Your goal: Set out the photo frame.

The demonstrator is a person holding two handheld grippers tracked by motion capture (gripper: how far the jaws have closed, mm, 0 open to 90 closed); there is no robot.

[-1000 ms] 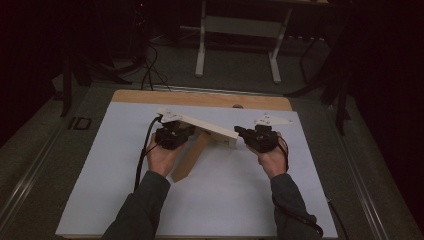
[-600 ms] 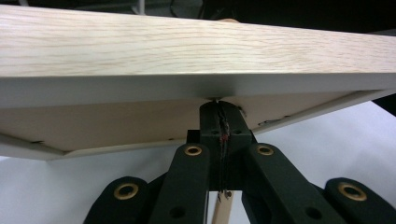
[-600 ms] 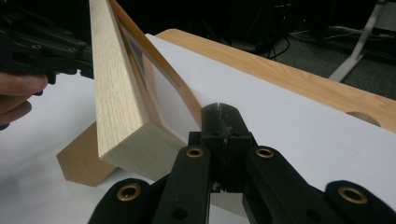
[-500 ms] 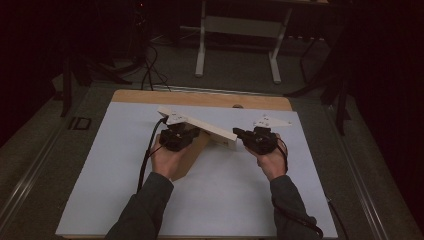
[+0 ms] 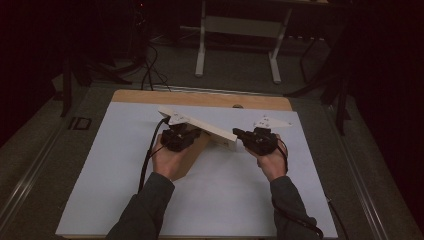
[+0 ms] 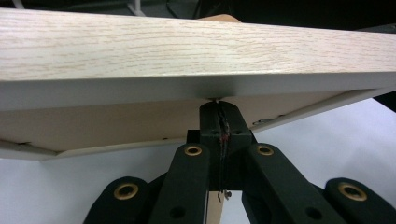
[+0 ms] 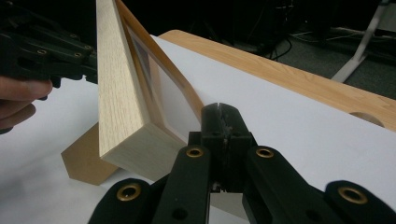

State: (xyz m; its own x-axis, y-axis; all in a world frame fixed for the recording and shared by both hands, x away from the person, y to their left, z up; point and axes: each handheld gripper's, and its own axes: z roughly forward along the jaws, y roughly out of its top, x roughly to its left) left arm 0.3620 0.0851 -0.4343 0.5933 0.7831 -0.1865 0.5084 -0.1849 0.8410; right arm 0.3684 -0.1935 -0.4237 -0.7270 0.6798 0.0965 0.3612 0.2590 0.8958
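A light-wood picture frame [image 5: 200, 125] stands tilted on the white sheet, propped on its brown back stand [image 5: 192, 156]. My left gripper [image 5: 186, 134] sits behind and under the frame. In the left gripper view its jaws are shut [image 6: 219, 105], with the tips touching the frame's back just below the wooden edge [image 6: 187, 46]. My right gripper [image 5: 239, 134] is shut at the frame's right end. In the right gripper view its closed tips [image 7: 223, 112] lie beside the frame's corner [image 7: 126, 126], in front of the pane [image 7: 170, 105]. Nothing is visible between either pair of jaws.
The white sheet [image 5: 125, 190] covers most of a wooden table [image 5: 150, 96], which has a round hole [image 5: 238, 106] at its far edge. Cables [image 5: 147, 155] trail from the left gripper. Dark floor and a metal stand [image 5: 235, 30] lie beyond the table.
The left hand has shifted slightly to the right behind the frame. The right gripper and the frame look unchanged.
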